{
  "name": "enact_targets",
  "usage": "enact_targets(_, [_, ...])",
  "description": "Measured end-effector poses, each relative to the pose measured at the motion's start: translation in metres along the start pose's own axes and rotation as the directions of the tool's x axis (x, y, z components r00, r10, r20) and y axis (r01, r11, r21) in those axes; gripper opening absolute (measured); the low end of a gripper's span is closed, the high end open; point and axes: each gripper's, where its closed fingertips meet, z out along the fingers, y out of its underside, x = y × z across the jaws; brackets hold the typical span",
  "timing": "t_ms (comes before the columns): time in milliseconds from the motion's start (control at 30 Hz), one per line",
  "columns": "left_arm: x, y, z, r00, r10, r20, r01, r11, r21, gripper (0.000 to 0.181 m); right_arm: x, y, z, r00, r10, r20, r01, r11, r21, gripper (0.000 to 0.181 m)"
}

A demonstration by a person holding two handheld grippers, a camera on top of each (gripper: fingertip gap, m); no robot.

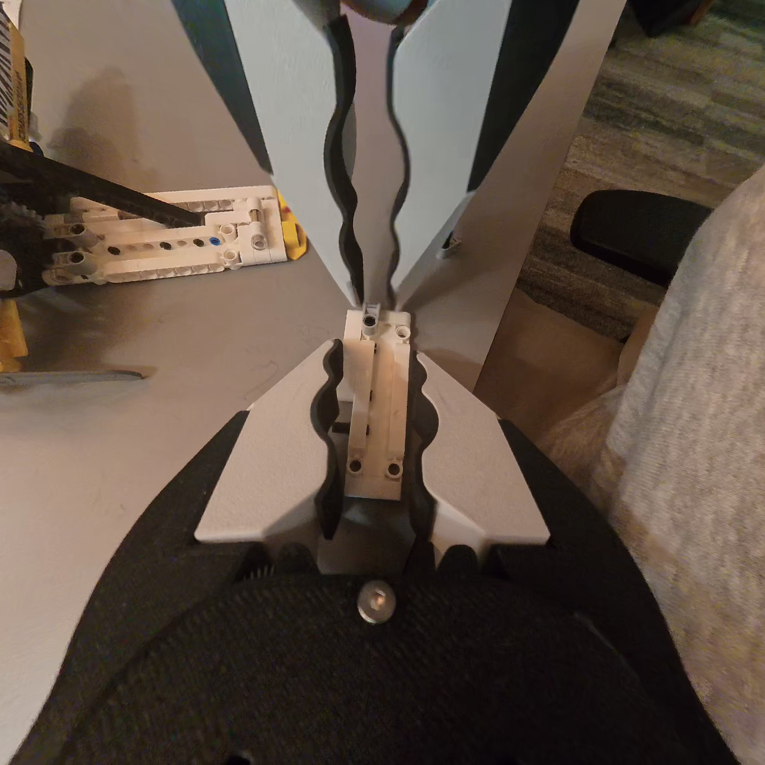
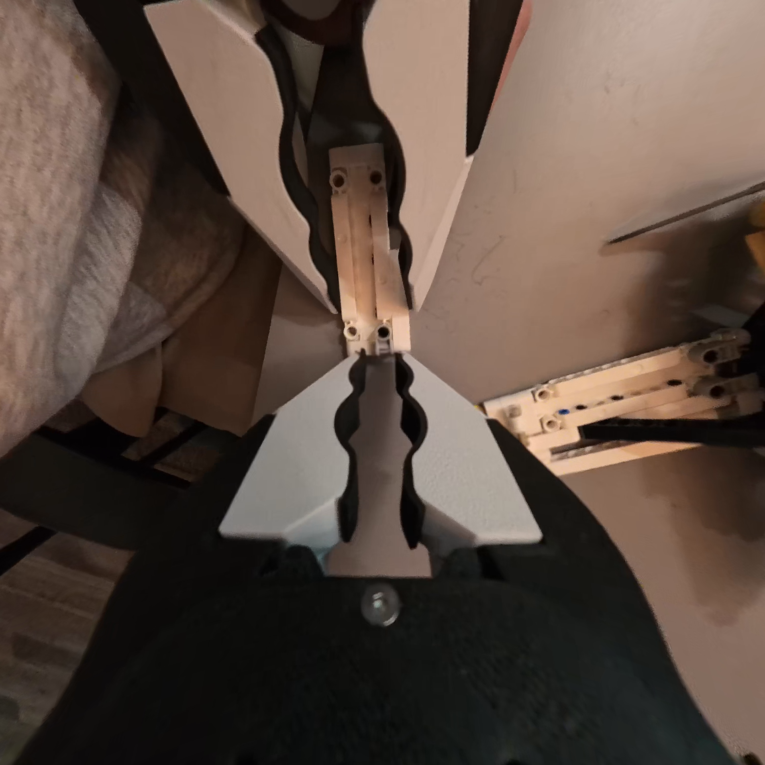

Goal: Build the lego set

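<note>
My left gripper [image 1: 376, 352] is shut on a white Lego beam assembly [image 1: 378, 414] and holds it lengthwise between its fingers, above the grey table [image 1: 145, 434]. The assembly's far end sticks out past the fingertips. My right gripper [image 1: 376, 298] comes in from the opposite side, tip to tip, with its fingertips closed on a small grey connector [image 1: 371, 316] at that end. In the right wrist view the right gripper [image 2: 380, 359] pinches the connector [image 2: 383, 345] against the assembly [image 2: 364, 248], which is held in the left gripper [image 2: 372, 308].
A larger white Lego model [image 1: 178, 236] with a black beam [image 1: 103, 186] and yellow parts [image 1: 294, 236] lies on the table to the left; it also shows in the right wrist view [image 2: 621, 393]. A person's grey clothing [image 1: 683, 414] and a black chair arm [image 1: 633, 232] are beyond the table edge. The grippers are tip to tip, or close to it.
</note>
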Motion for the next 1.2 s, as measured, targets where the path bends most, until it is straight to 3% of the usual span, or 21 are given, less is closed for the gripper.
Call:
enact_targets(167, [-0.003,0.0,0.0,1.0,-0.012,0.02,0.012,1.0,0.003,0.03,0.005,0.009,-0.022,0.987,0.108,-0.117,-0.101,0.993,0.059,0.021])
enact_targets(333, [-0.006,0.0,0.0,0.999,-0.02,0.039,0.02,1.0,0.007,0.03,-0.004,0.039,-0.041,0.934,0.266,-0.239,-0.244,0.963,0.117,0.027])
enact_targets(467, [-0.004,-0.001,-0.001,0.999,-0.036,0.012,0.036,0.999,0.015,0.033,-0.023,0.053,-0.035,0.89,0.388,-0.24,-0.343,0.916,0.209,0.027])
enact_targets(633, [-0.003,-0.011,-0.01,0.987,-0.135,-0.09,0.143,0.986,0.08,0.05,-0.031,0.054,-0.013,0.851,0.456,-0.259,-0.381,0.877,0.292,0.025])
enact_targets(700, [-0.006,-0.02,-0.019,0.973,-0.186,-0.136,0.205,0.968,0.146,0.052,-0.029,0.055,-0.006,0.836,0.478,-0.271,-0.392,0.864,0.316,0.02])
enact_targets(733, [-0.008,-0.023,-0.024,0.965,-0.213,-0.155,0.239,0.955,0.175,0.053,-0.026,0.054,-0.007,0.822,0.498,-0.276,-0.397,0.849,0.348,0.007])
enact_targets(867, [-0.014,-0.036,-0.037,0.919,-0.321,-0.229,0.373,0.894,0.247,0.05,-0.021,0.049,-0.014,0.775,0.578,-0.254,-0.452,0.789,0.416,0.006])
enact_targets(933, [-0.013,-0.046,-0.042,0.862,-0.405,-0.306,0.485,0.834,0.263,0.043,-0.014,0.039,-0.031,0.753,0.566,-0.336,-0.392,0.796,0.462,0.006])
enact_targets(1000, [-0.009,-0.058,-0.046,0.757,-0.503,-0.418,0.629,0.735,0.253,0.035,-0.006,0.031,-0.053,0.703,0.474,-0.529,-0.266,0.866,0.422,0.006])
enact_targets(1100, [0.003,-0.075,-0.052,0.539,-0.571,-0.62,0.804,0.567,0.178,0.03,-0.001,0.011,-0.084,0.527,0.192,-0.828,-0.023,0.977,0.212,0.006])
enact_targets(1200, [0.008,-0.086,-0.063,0.337,-0.555,-0.76,0.902,0.422,0.092,0.028,-0.006,-0.013,-0.091,0.409,0.003,-0.913,0.115,0.992,0.055,0.006])
